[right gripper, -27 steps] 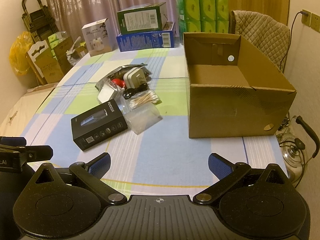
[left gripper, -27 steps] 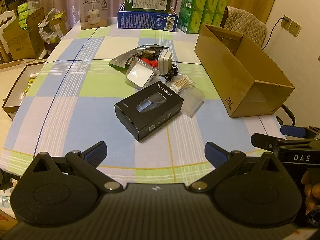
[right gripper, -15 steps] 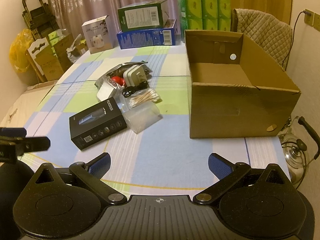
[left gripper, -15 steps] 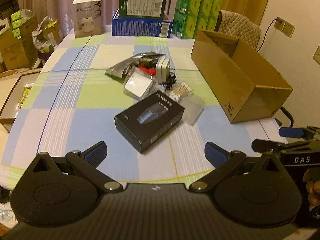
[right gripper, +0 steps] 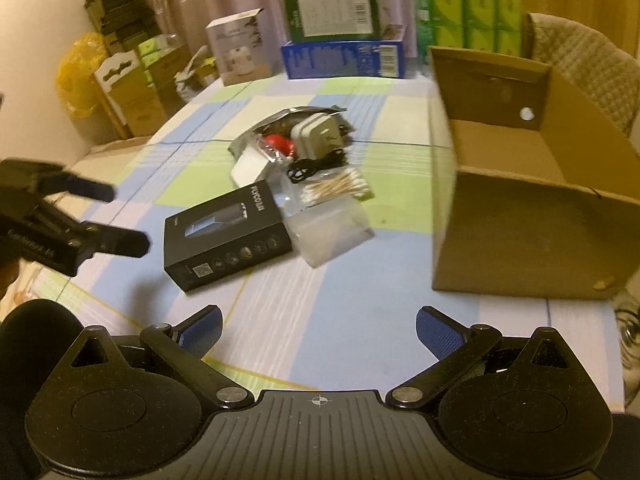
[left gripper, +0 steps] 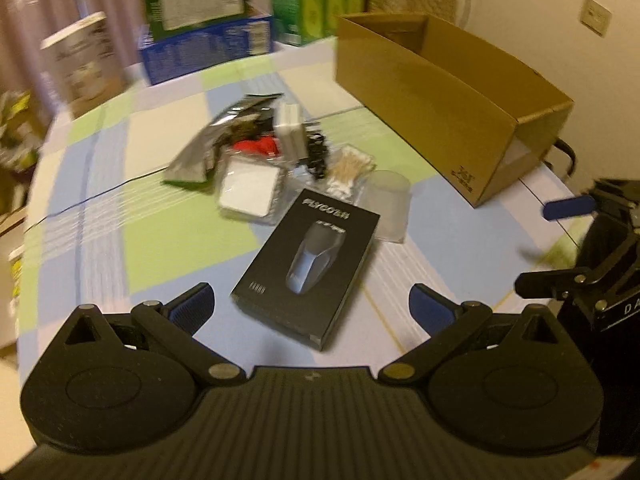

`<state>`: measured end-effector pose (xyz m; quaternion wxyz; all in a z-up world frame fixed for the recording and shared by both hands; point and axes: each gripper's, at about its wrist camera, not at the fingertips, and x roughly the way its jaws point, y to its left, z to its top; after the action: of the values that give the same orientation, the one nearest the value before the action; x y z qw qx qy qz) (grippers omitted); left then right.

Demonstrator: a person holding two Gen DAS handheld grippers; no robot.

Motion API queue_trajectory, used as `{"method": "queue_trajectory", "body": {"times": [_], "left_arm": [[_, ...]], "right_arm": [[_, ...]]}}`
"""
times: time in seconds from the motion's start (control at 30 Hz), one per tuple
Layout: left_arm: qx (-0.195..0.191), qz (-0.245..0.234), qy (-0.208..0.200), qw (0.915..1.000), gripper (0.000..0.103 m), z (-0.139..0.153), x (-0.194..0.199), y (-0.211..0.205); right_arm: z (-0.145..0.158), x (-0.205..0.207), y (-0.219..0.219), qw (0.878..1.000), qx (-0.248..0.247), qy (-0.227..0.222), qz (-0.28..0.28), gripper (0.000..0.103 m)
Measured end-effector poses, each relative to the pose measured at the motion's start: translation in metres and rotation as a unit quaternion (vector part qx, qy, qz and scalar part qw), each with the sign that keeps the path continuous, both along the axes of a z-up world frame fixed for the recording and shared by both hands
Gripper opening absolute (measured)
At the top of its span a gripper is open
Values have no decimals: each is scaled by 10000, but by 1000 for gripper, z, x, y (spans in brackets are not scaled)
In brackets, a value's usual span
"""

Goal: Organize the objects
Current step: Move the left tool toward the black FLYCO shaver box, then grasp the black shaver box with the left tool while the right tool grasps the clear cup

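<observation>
Both tongs (left (left gripper: pixel 310 308), right (right gripper: pixel 318 330)) are held spread and empty; the black box (left gripper: pixel 308 268), judged stiff and light, should be gripped across its narrow sides.

Left gripper (left gripper: pixel 310 308) with its blue-padded fingers (left gripper: pixel 192 306) spread wide, empty, above the near edge of the checked table (left gripper: pixel 100 216). A black shaver box (left gripper: pixel 306 268) lies flat just ahead of the gap between the fingers. Beyond it, towards the table's middle, a loose pile: a clear plastic case (left gripper: pixel 388 204), cotton swabs (left gripper: pixel 350 168), a white packet (left gripper: pixel 248 192), a silver foil bag (left gripper: pixel 216 144), a white charger (left gripper: pixel 290 130) with black cable, something red. An open cardboard box (left gripper: pixel 452 104) sits along the right edge. Printed cartons (left gripper: pixel 204 40) line the far edge. The right gripper (left gripper: pixel 560 240) shows at the right margin, fingers apart
</observation>
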<state>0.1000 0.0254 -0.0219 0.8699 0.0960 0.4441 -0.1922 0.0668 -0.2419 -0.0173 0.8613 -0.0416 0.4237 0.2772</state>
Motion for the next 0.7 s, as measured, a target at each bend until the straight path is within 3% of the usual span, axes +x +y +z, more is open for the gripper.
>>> {"method": "queue_trajectory", "body": {"times": [0.17, 0.3, 0.4, 0.5, 0.7], "left_arm": [[297, -646, 153, 9974, 102, -24, 26, -8], [334, -951, 457, 9939, 92, -45, 44, -12], [482, -1095, 457, 9918, 89, -56, 53, -15], [399, -1058, 543, 9921, 81, -61, 61, -13], [282, -718, 547, 9955, 80, -55, 58, -1]], "right_arm": [[-11, 12, 12, 9996, -186, -33, 226, 101], [-22, 21, 20, 9987, -260, 44, 444, 101], [-30, 27, 27, 9977, -298, 91, 601, 101], [-36, 33, 34, 9967, -372, 83, 722, 101], [-42, 48, 50, 9947, -562, -138, 854, 101]]}}
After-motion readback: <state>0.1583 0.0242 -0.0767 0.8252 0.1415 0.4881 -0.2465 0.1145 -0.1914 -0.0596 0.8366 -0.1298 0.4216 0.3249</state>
